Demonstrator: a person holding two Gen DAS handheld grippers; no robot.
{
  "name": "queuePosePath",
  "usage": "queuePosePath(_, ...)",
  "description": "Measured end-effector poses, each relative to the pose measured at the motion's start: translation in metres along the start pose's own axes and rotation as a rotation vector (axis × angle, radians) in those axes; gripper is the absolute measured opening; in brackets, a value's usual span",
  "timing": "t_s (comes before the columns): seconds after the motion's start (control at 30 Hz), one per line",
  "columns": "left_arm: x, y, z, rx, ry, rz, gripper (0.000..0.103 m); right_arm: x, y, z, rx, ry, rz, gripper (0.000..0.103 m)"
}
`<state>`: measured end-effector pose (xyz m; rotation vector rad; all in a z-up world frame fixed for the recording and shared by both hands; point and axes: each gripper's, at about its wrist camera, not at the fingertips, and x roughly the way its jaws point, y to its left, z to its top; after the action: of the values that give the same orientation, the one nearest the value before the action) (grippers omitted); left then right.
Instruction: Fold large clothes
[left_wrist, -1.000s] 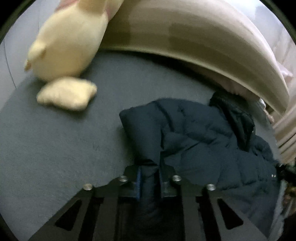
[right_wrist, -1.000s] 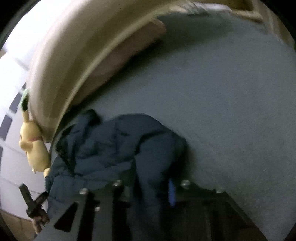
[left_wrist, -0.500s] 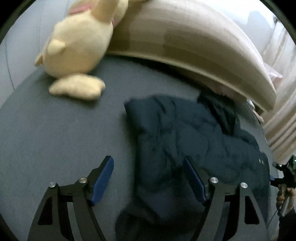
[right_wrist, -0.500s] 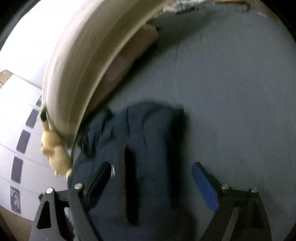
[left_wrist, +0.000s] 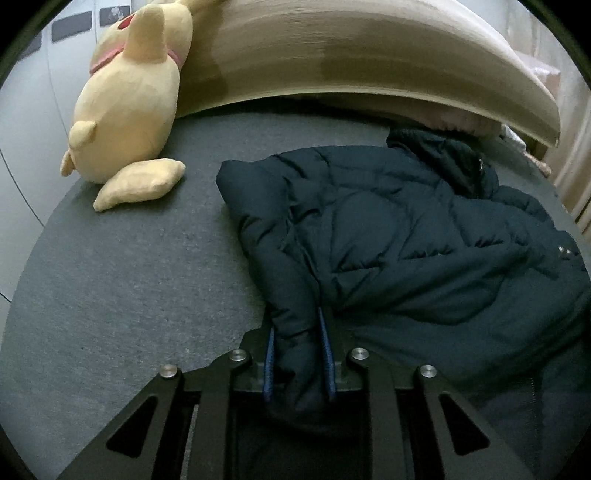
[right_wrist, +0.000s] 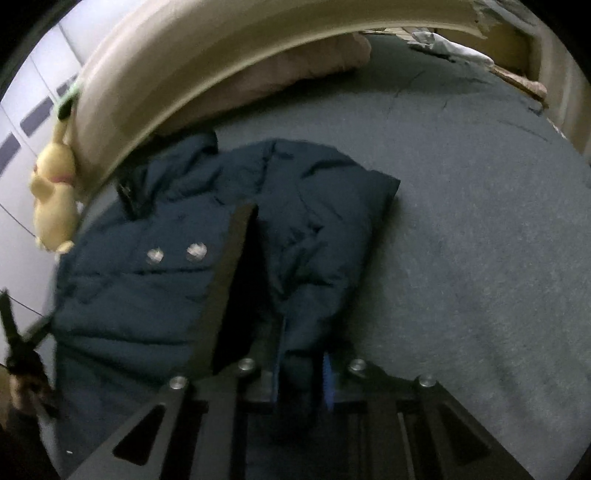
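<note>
Big navy puffer jacket (left_wrist: 399, 236) spread out on the grey bed surface (left_wrist: 129, 277), collar end shoved up toward the beige headboard (left_wrist: 369, 55), hem end nearest the cameras. Left gripper (left_wrist: 299, 365) just finished closing, jaws nearly together and pinching a bunched bit of the near edge on that side, padding squished between the blue pads. Same deal with the right gripper (right_wrist: 301, 376): just closed, narrow gap, clamped on a fold of the jacket at its own near corner. Probably grabbed at both bottom corners so the hem can go up and over toward the collar in one even fold, no lopsided dragging. Makes sense for something this puffy, since a one-sided pull would likely just slide the whole thing around. Two snap buttons (right_wrist: 175, 253) showing on top in the right view, so front side up, apparently. Yellow plush toy (left_wrist: 129, 110) parked against the headboard, well off to the side, out of the fold path.
</note>
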<state>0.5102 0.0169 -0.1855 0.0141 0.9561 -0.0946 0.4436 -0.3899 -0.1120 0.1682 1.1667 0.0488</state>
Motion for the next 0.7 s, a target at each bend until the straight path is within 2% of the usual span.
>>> queuePosePath(0.17, -0.001, 0.003, -0.002, 0.028, -0.003, 0.020, 0.022, 0.009, -0.002, 0.000, -0.010, -0.002, -0.027, 0.018)
queuePosePath(0.2, 0.000, 0.003, -0.001, 0.028, -0.003, 0.022, 0.022, 0.013, 0.000, 0.001, -0.006, -0.002, -0.025, 0.020)
queuePosePath(0.27, -0.001, 0.009, 0.000, -0.009, -0.007, -0.001, 0.025, 0.020, -0.002, 0.004, 0.030, 0.003, -0.005, 0.030)
queuePosePath(0.3, -0.006, 0.015, -0.001, -0.038, -0.010, -0.026, 0.030, 0.016, -0.007, 0.004, 0.073, 0.003, 0.017, 0.037)
queuePosePath(0.33, -0.010, 0.021, -0.002, -0.064, -0.009, -0.040, 0.036, 0.009, -0.014, 0.002, 0.113, 0.001, 0.040, 0.076)
queuePosePath(0.37, -0.019, 0.030, -0.004, -0.099, -0.011, -0.057, 0.049, 0.001, -0.019, -0.002, 0.146, -0.016, 0.066, 0.093)
queuePosePath(0.4, -0.027, 0.036, -0.007, -0.121, -0.022, -0.073, 0.059, -0.011, -0.024, -0.006, 0.169, -0.044, 0.085, 0.093)
queuePosePath(0.43, -0.040, 0.044, -0.012, -0.133, -0.043, -0.088, 0.061, -0.026, -0.029, -0.012, 0.184, -0.062, 0.115, 0.093)
queuePosePath(0.5, -0.057, 0.054, -0.023, -0.133, -0.045, -0.086, 0.062, -0.045, -0.036, -0.024, 0.197, -0.058, 0.142, 0.093)
queuePosePath(0.7, -0.094, 0.079, -0.085, -0.165, 0.021, -0.155, 0.065, -0.085, -0.049, -0.080, 0.244, -0.050, 0.235, 0.093)
